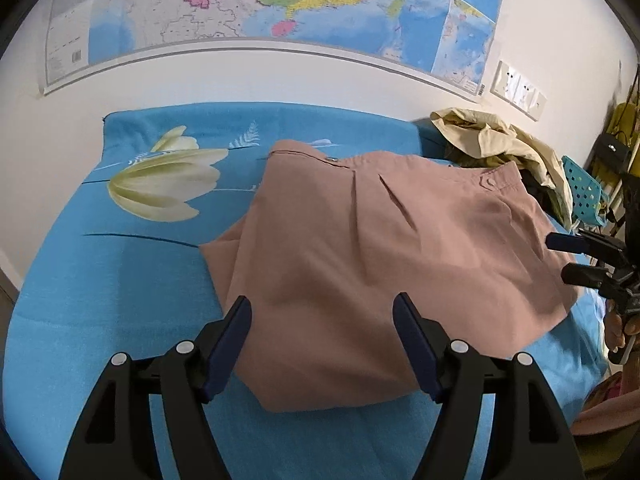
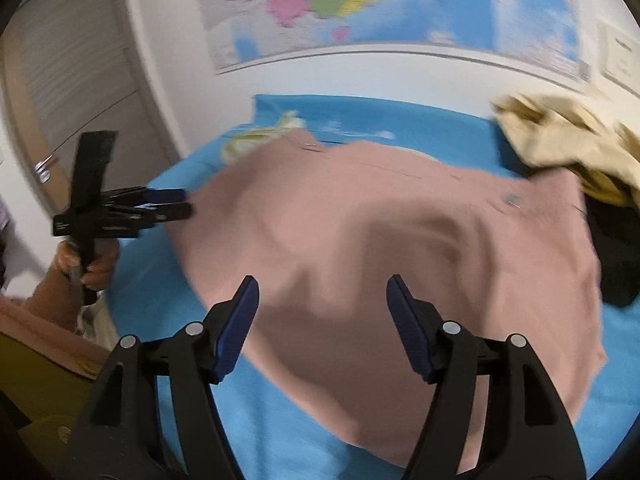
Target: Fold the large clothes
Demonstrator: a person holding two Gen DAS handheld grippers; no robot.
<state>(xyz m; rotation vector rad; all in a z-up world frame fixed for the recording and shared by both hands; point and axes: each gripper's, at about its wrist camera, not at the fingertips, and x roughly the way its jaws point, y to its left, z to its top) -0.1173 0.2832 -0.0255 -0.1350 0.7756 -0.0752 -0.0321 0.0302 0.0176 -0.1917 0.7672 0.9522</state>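
Both pairs of fingers stand released, with nothing between them: the left gripper [image 1: 322, 344] hangs over the near edge of the trousers [image 1: 384, 248], its blue pads well apart above the cloth and not pinching it, and the right gripper [image 2: 322, 328] hangs likewise over the same pink garment, jaws spread and empty. In the left wrist view the right gripper shows at the far right edge, off the cloth, with a hand [image 1: 618, 328] under it; in the right wrist view the left gripper shows at the left, just beside the cloth's edge. The trousers lie on the bed [image 1: 100, 280], on a blue sheet with a pale flower print, waistband with its button toward the wall and the legs apparently doubled back under or over the seat, so that the garment makes a squat, compact shape and not a long one. It looks folded at least once, though rumpled, with soft ridges across the top and an uneven left edge. I judge this piece nearly or wholly done; a smoothing or one more fold may be left. A heap of beige clothes [image 1: 500, 140] at the far right corner is unfolded and seemingly still waits. A map [image 1: 280, 0] hangs on the wall behind.
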